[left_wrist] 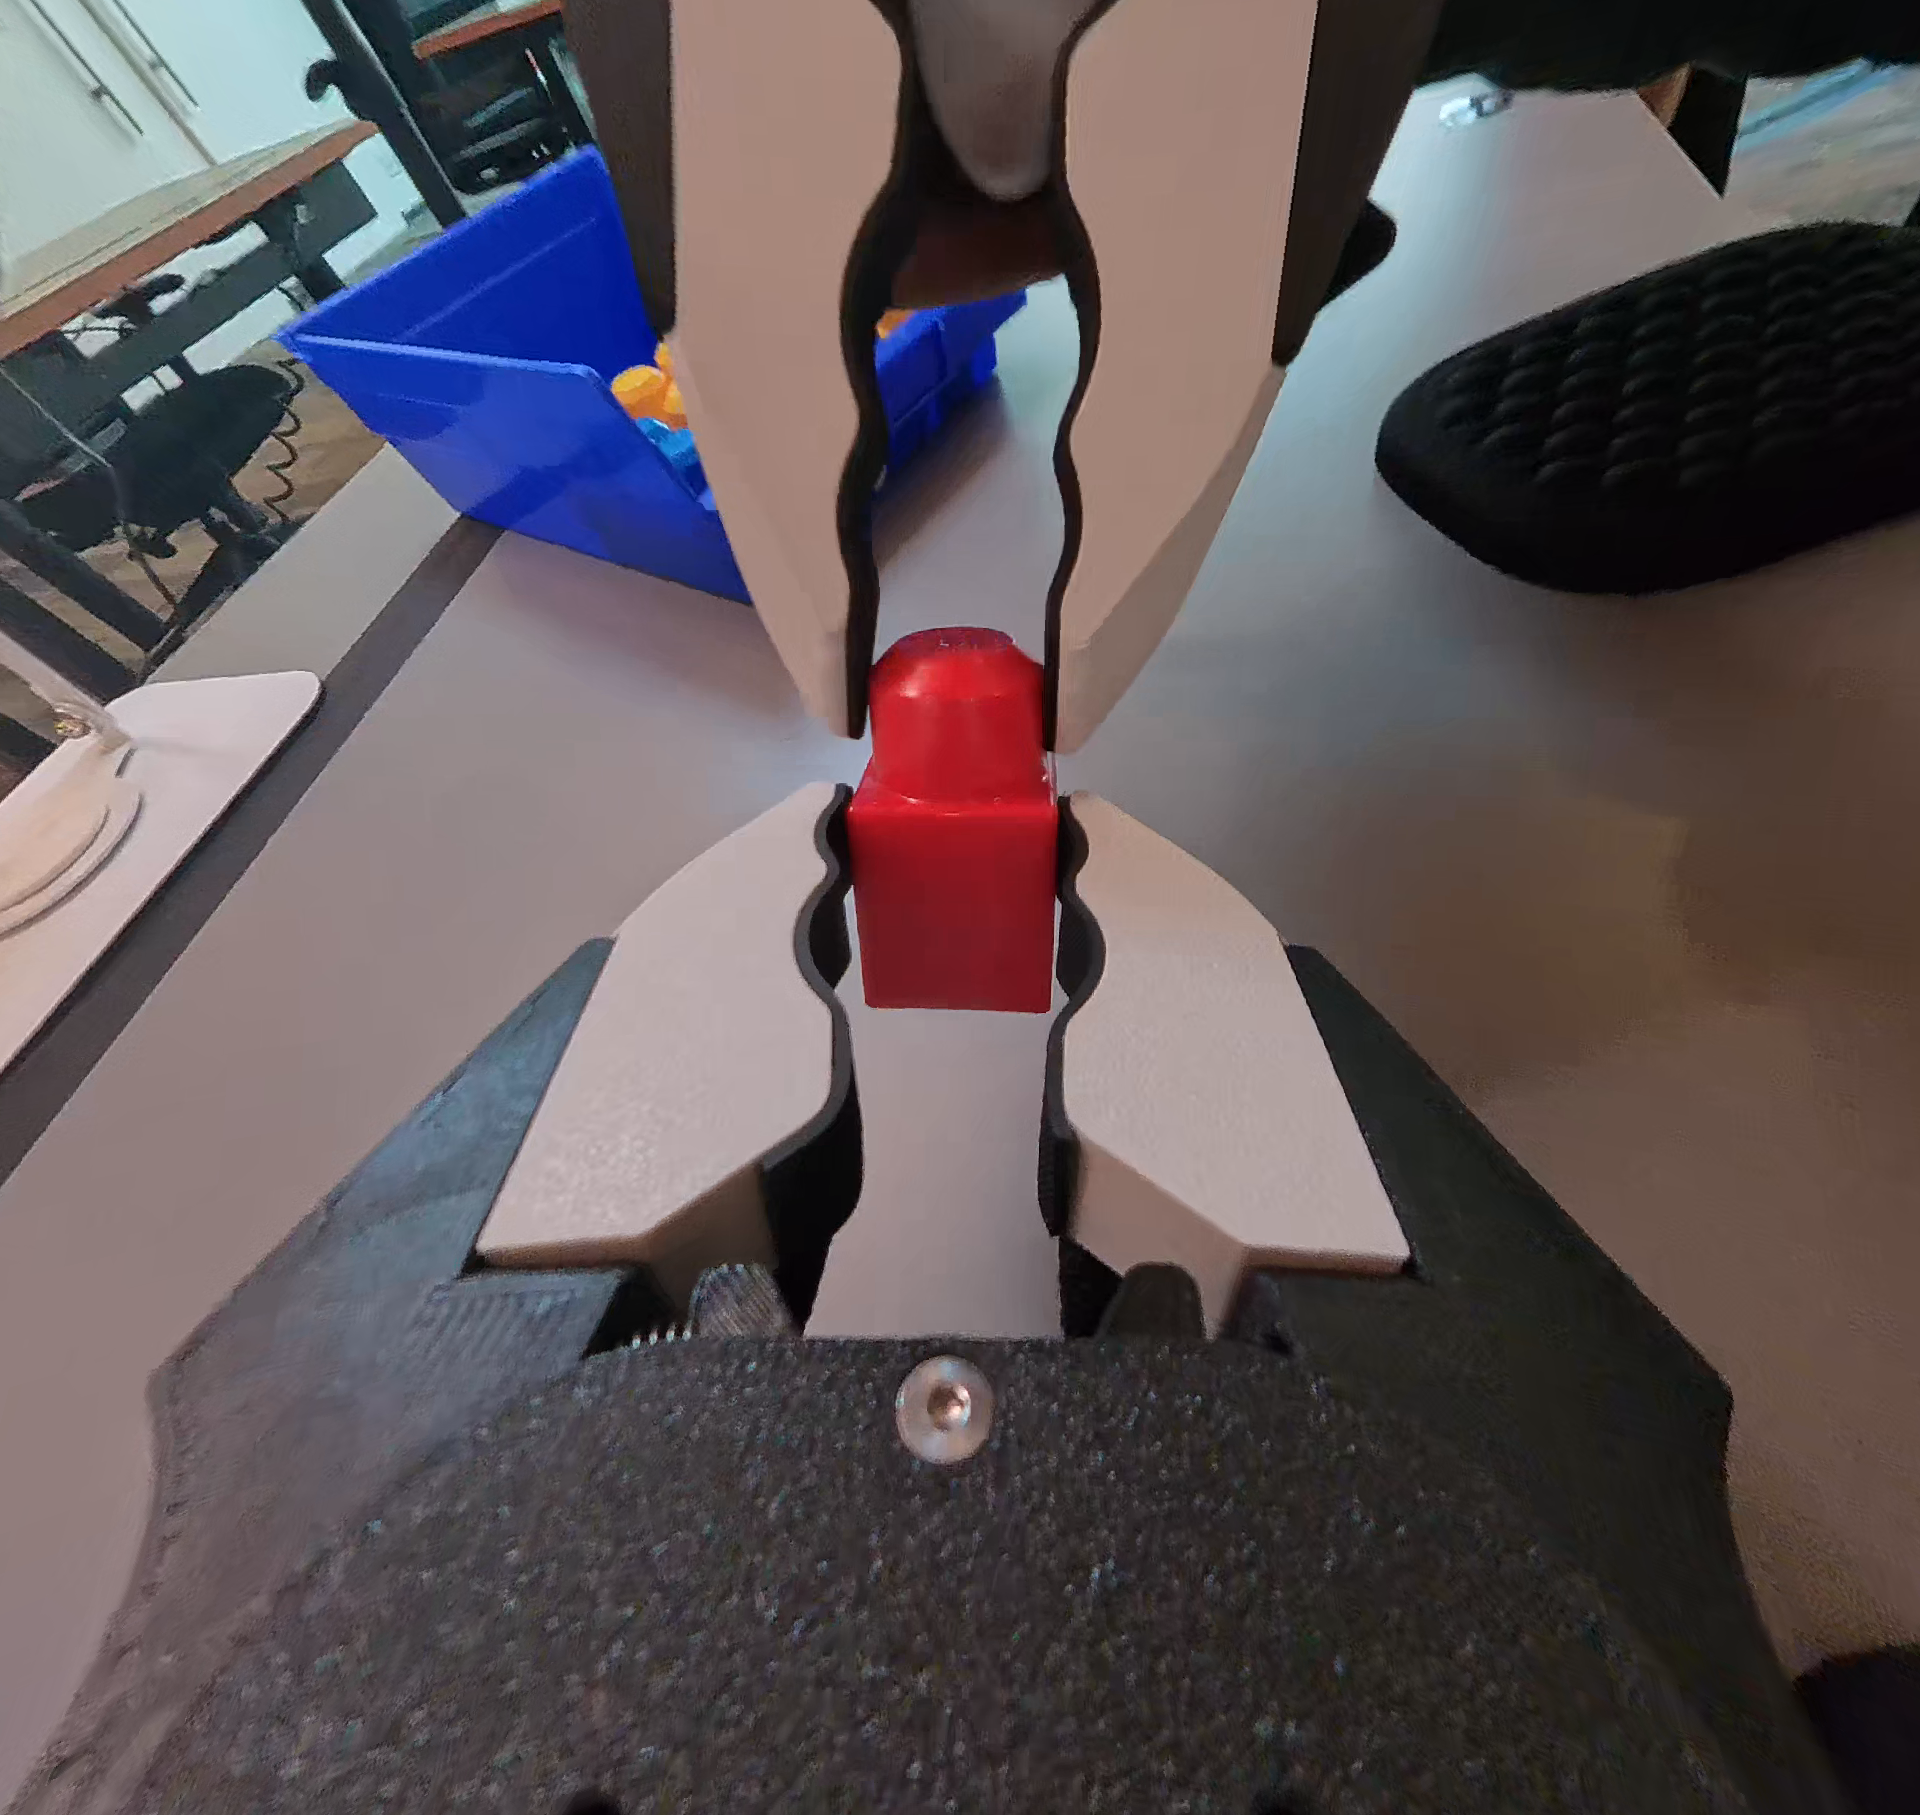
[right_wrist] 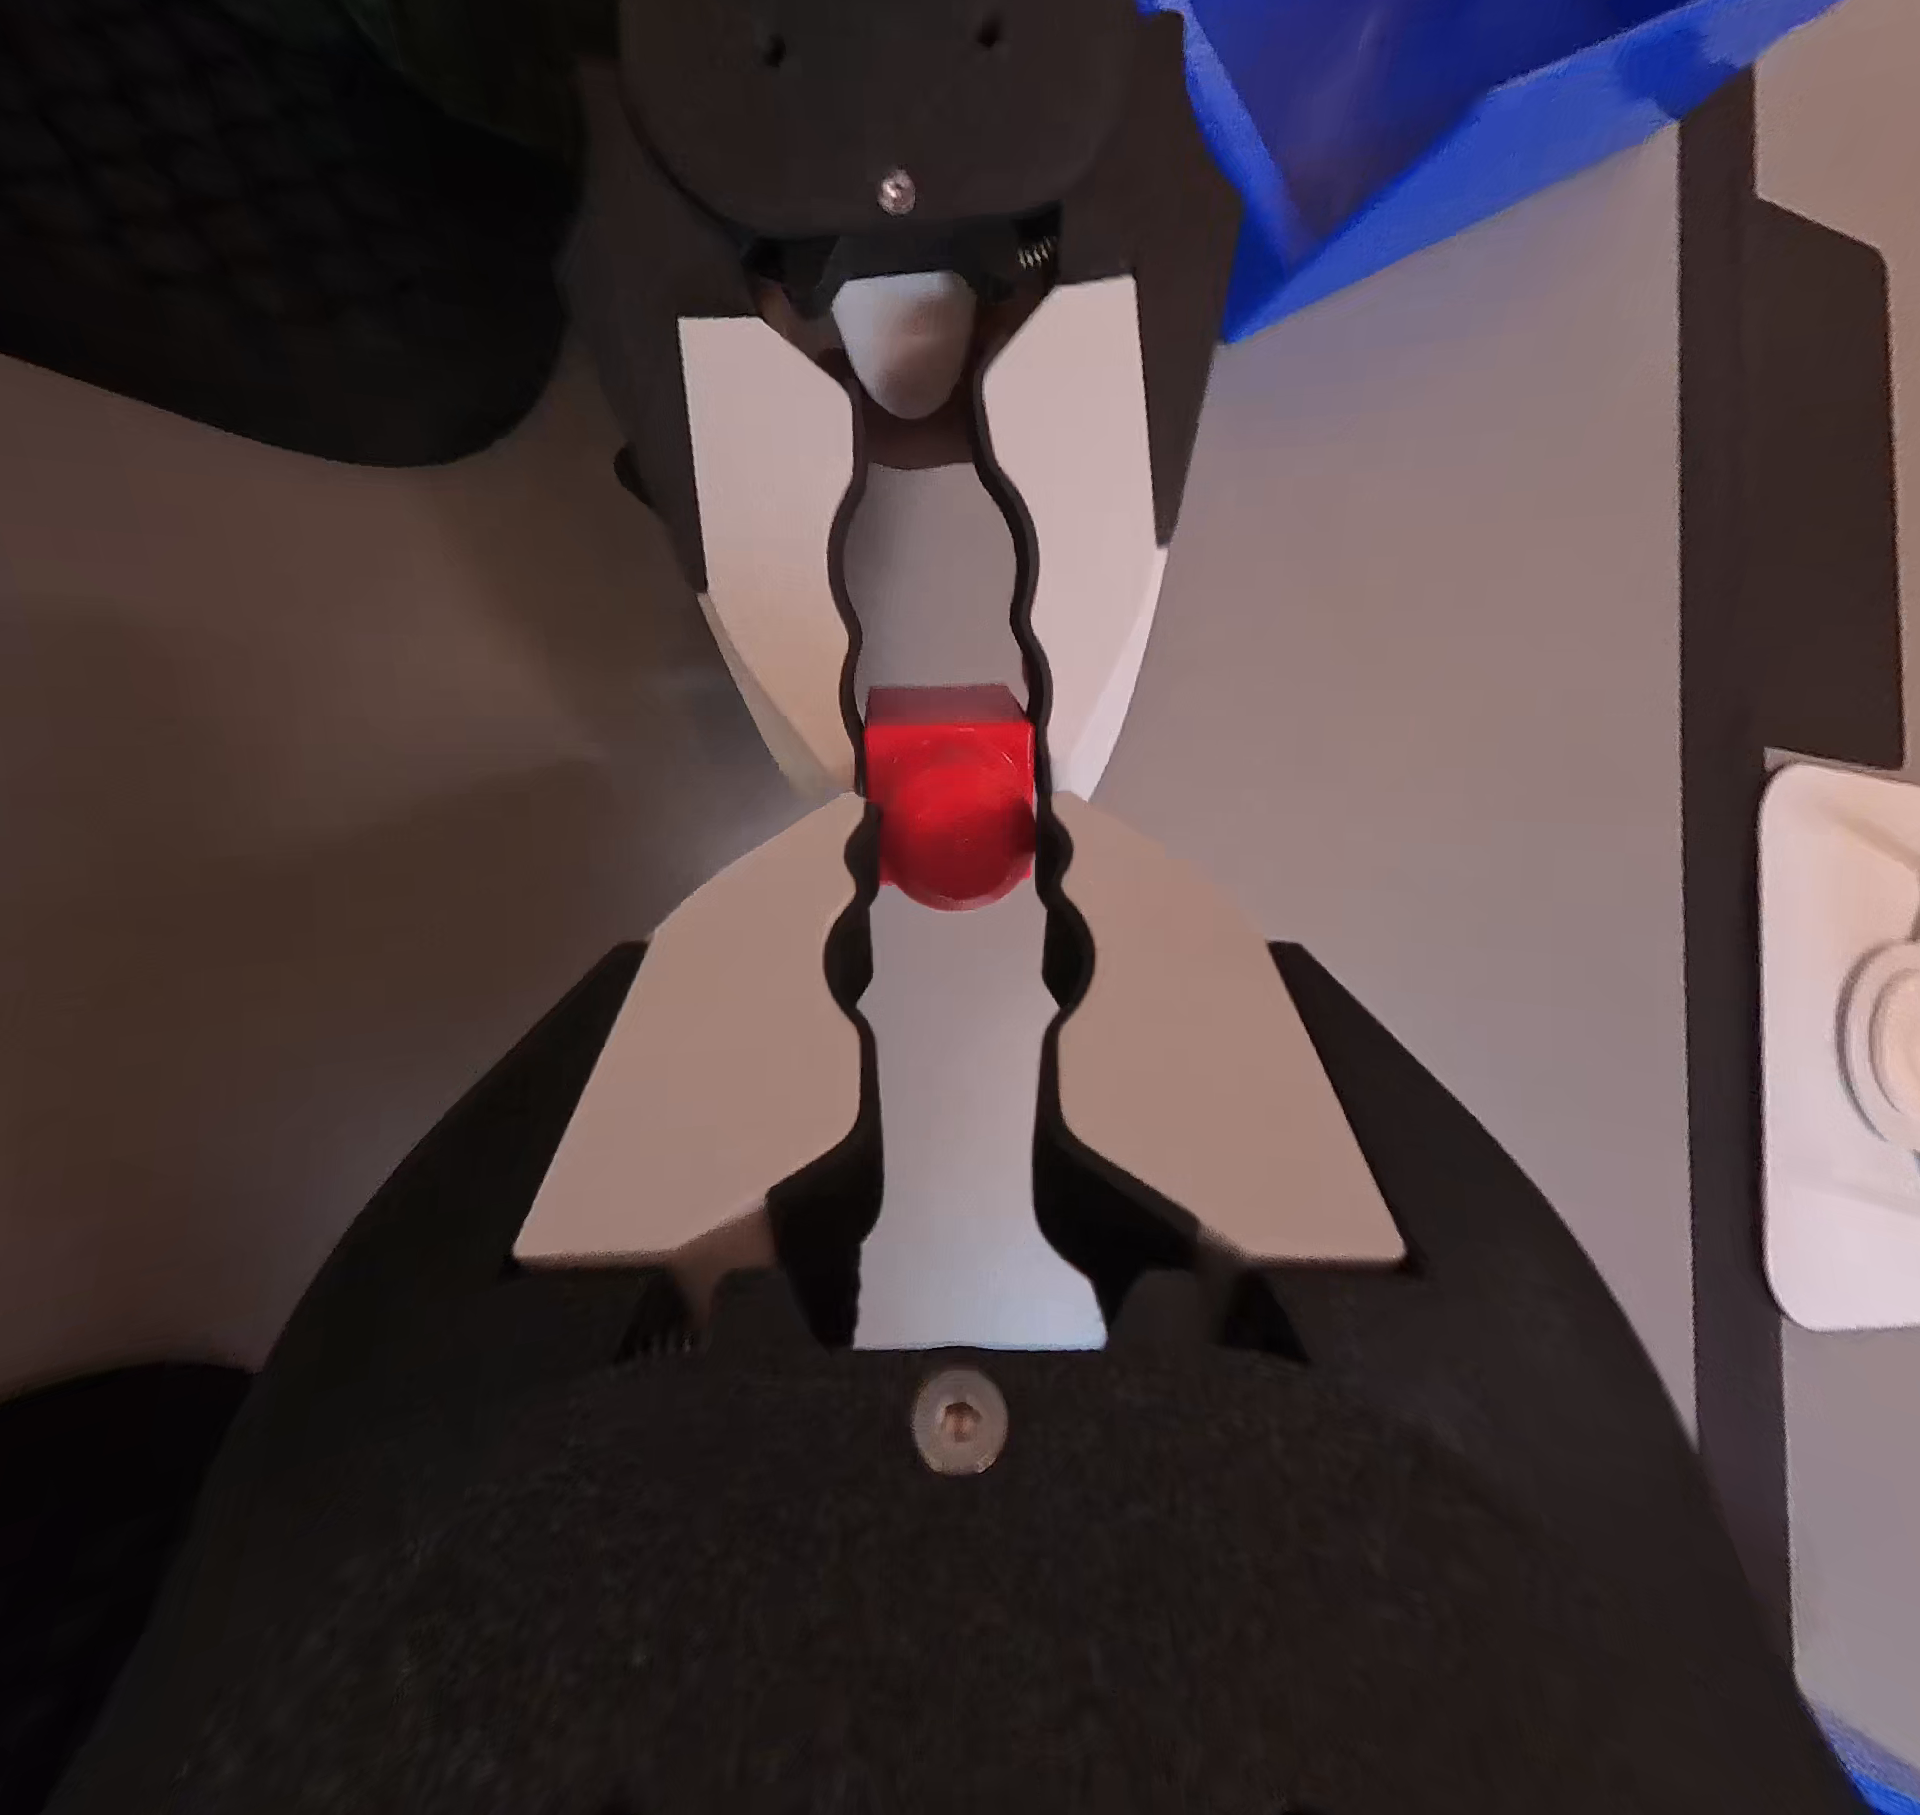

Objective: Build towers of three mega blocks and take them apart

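Around your work sits a blue plastic bin holding orange and blue blocks, just behind the right gripper in the left wrist view. A black, bumpy-textured cushion lies on the pale grey tabletop off to the other side, and a white flat stand base rests near the table's dark edge strip. No writing can be read anywhere.

Your left gripper has its white fingers closed on the square body of the single red plastic mega block, holding it above the tabletop. Your right gripper, coming in from the opposite side, has its fingertips pressed against the block's round top stud. Both pairs of fingers are only as far apart as the block is wide, tip facing tip.
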